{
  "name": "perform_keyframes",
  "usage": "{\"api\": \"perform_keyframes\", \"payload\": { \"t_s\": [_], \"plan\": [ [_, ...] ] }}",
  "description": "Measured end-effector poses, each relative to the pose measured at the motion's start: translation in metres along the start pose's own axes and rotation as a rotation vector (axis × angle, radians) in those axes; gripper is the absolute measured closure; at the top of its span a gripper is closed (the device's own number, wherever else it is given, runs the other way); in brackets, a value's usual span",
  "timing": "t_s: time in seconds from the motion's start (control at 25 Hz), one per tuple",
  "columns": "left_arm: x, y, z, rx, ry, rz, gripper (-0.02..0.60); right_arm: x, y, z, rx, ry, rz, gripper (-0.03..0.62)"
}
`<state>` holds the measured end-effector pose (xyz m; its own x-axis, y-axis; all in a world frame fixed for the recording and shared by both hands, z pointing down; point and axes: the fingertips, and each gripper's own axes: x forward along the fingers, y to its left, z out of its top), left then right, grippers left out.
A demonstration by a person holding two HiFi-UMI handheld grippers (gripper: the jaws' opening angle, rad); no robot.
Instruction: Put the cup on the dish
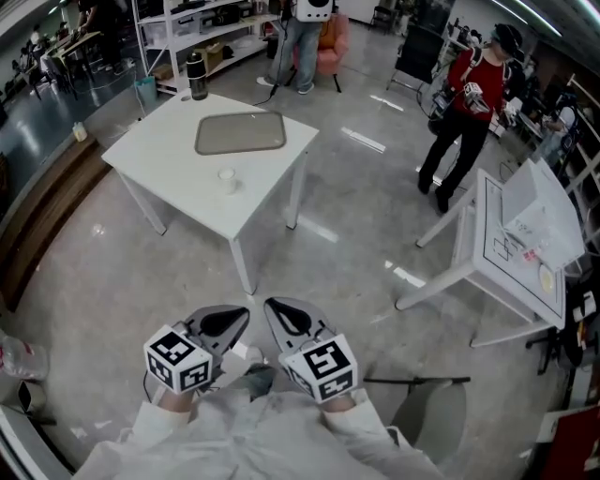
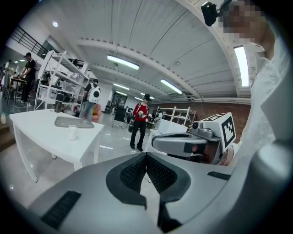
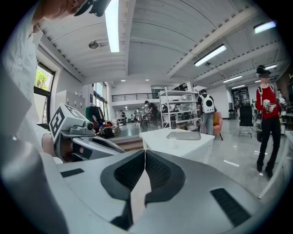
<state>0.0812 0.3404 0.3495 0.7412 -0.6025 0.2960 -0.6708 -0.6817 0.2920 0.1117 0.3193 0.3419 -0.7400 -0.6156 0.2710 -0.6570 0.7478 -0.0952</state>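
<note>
A small white cup [image 1: 226,175] stands on a white square table [image 1: 169,159], near its front edge. Behind it lies a grey rectangular dish [image 1: 240,132]. Both grippers hang close to my body, far from the table. My left gripper [image 1: 236,319] is shut with nothing in it, and my right gripper [image 1: 277,309] beside it is shut and empty too. The left gripper view shows the cup [image 2: 72,132] and the dish [image 2: 73,122] far off to the left. From the right gripper the cup [image 3: 173,143] and dish [image 3: 184,135] appear straight ahead.
A dark bottle [image 1: 196,76] stands at the table's far corner. A second white table [image 1: 520,246] with papers is at the right. A person in red [image 1: 466,111] stands between them, another [image 1: 298,42] behind the table. Shelving [image 1: 192,23] lines the back. Grey floor lies between me and the table.
</note>
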Motion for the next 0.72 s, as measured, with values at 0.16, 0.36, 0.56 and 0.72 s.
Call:
{"api": "perform_keyframes", "payload": {
  "t_s": [0.16, 0.36, 0.56, 0.72],
  "plan": [
    [0.014, 0.042, 0.022, 0.022, -0.007, 0.002, 0.574, 0.041, -0.023, 0.019, 0.014, -0.007, -0.016, 0.58],
    [0.027, 0.082, 0.039, 0.026, 0.0, -0.05, 0.574, 0.086, -0.044, 0.036, 0.005, -0.01, -0.031, 0.582],
    [0.037, 0.111, 0.047, 0.018, 0.016, -0.083, 0.574, 0.118, -0.052, 0.036, 0.014, 0.017, -0.026, 0.582],
    [0.047, 0.13, 0.051, -0.041, -0.002, -0.081, 0.574, 0.129, -0.06, 0.032, 0.013, 0.045, -0.034, 0.582]
  ]
}}
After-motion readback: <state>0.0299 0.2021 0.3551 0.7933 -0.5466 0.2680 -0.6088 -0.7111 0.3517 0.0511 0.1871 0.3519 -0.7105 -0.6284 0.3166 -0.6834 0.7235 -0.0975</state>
